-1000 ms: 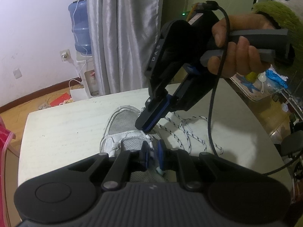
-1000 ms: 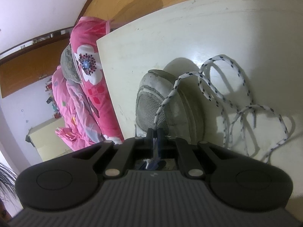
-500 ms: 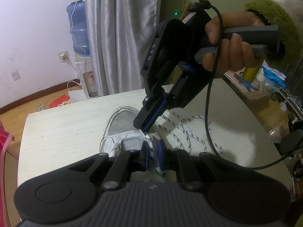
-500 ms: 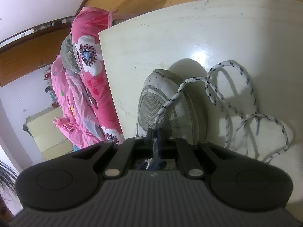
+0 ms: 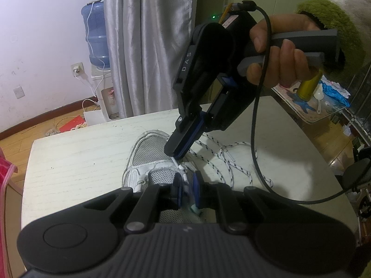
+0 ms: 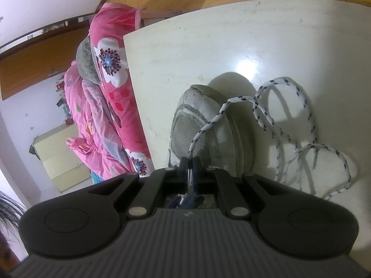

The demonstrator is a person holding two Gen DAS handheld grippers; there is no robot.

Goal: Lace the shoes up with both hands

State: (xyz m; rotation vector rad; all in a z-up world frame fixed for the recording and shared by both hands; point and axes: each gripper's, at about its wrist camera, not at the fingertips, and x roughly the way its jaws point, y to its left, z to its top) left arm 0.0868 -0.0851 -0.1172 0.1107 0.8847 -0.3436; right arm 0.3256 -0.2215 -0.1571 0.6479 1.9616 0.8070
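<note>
A worn white and grey mesh shoe lies on the pale table. Its white lace with dark flecks trails in loose loops beside it. My right gripper hangs over the shoe's throat, shut on the lace near its white tip. Close behind it, my left gripper is shut on the shoe's white eyelet flap. A hand in a green furry sleeve holds the right gripper's handle.
The right gripper's black cable hangs down over the table and the lace. A grey curtain and a water dispenser stand beyond the far edge. Pink bedding lies past the table's side. A cluttered tray sits to the right.
The right gripper has tilted a little, with its handle and the hand drawn up and leftward in the left wrist view. Both grips hold as before; the left gripper has kept still.
</note>
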